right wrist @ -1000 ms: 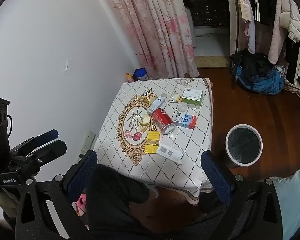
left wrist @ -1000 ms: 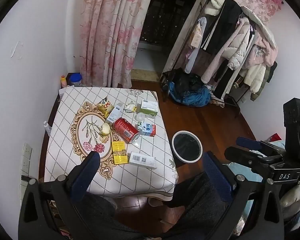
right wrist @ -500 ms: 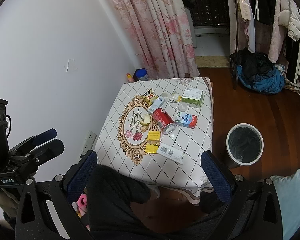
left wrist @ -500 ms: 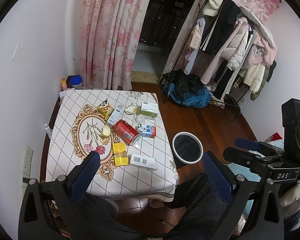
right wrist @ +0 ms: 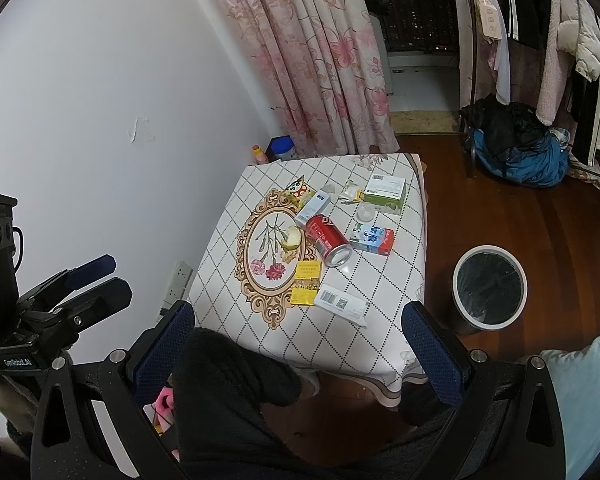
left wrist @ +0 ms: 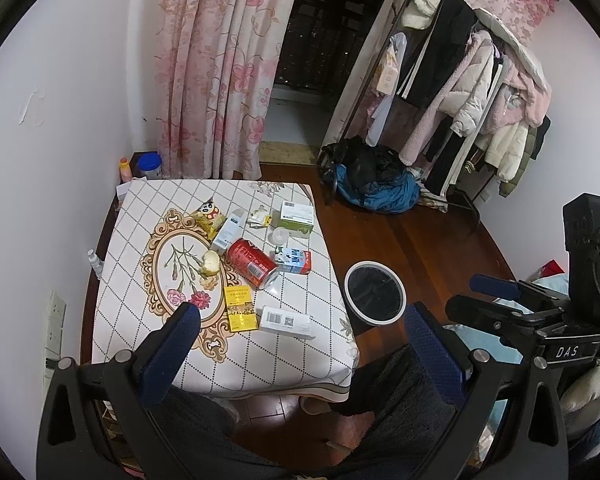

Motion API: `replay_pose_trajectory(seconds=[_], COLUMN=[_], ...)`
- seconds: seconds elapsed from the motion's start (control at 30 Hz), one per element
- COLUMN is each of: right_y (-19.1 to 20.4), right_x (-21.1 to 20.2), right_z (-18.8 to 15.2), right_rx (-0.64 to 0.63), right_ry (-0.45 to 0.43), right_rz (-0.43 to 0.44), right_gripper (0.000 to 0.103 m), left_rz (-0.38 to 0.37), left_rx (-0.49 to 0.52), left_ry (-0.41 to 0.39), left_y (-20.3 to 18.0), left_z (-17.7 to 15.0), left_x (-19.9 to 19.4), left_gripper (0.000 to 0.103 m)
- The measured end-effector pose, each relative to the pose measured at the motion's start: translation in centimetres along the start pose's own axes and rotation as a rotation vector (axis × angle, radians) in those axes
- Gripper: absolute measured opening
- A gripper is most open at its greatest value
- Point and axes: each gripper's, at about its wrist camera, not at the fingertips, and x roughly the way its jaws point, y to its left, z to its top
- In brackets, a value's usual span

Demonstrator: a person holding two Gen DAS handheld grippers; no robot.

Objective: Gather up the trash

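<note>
hiding table's [right wrist: 400, 280] near edge: person's knee [right wrist: 236, 376]

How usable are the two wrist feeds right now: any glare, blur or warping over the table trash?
Left wrist view: sharp and evenly lit, no glare on the red can; fisheye bends the table edges and darkens the corners. Right wrist view: equally sharp, the bin clear, walls bowed by the lens.
</note>
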Motion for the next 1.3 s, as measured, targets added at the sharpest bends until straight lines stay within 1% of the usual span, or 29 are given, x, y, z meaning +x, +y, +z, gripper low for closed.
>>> replay_pose_trajectory(seconds=[0.37, 0.8, 1.3], right_y=[-0.01, 0.01, 0.05], right_x=[0.22, 0.19, 0.18], right_z=[-0.13, -0.07, -0.08], right_rx=[0.001, -0.002, -0.006], right_ry=[0.000, 0.000, 0.000], right_rz=[-0.002, -0.002, -0.001], right_gripper=[0.103, 0.103, 0.103], left_rz=[0.009, 0.004, 0.002], left_rx=[0.004, 0.013, 0.010], left_ry=[-0.001, 0.007, 0.001], left_y=[-0.21, -0.50, 0.02], left_z=[0.01, -0.07, -0.01], left_x=[0.08, 0.25, 0.12], left_gripper=[0.103, 0.103, 0.103])
